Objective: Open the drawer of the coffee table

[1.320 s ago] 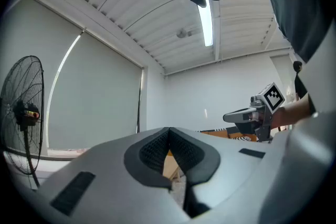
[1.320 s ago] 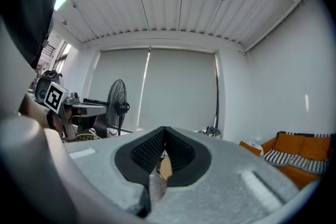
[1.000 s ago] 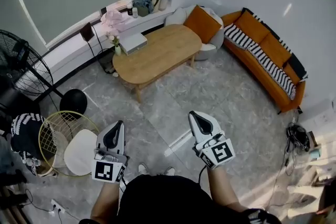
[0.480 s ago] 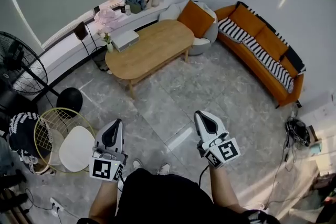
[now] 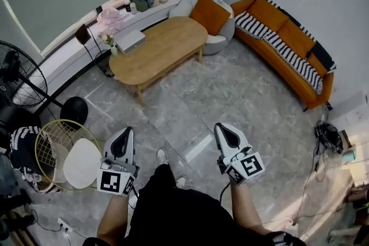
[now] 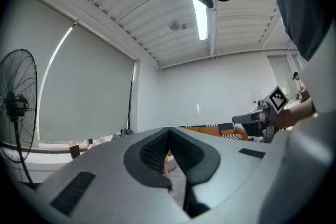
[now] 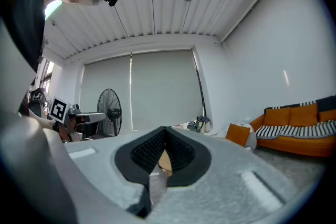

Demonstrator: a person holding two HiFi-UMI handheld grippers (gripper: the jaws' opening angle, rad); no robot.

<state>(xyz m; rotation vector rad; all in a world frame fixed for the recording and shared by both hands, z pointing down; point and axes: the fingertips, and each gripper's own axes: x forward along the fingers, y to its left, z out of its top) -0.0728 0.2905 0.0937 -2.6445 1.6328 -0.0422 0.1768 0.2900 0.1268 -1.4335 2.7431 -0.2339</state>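
Counter (image 5: 161, 49) (coffee table) at 12 o'clock, well apart from both grippers; drawer not visible from here. Left gripper (image 5: 122, 136), right gripper (image 5: 225, 131): fingers closed, empty. Risk: reaching with fingers closed, bumping drawer front, missing pull.

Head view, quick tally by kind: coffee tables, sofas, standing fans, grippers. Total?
coffee table: 1
sofa: 1
standing fan: 1
grippers: 2 (left gripper, right gripper)
total: 5
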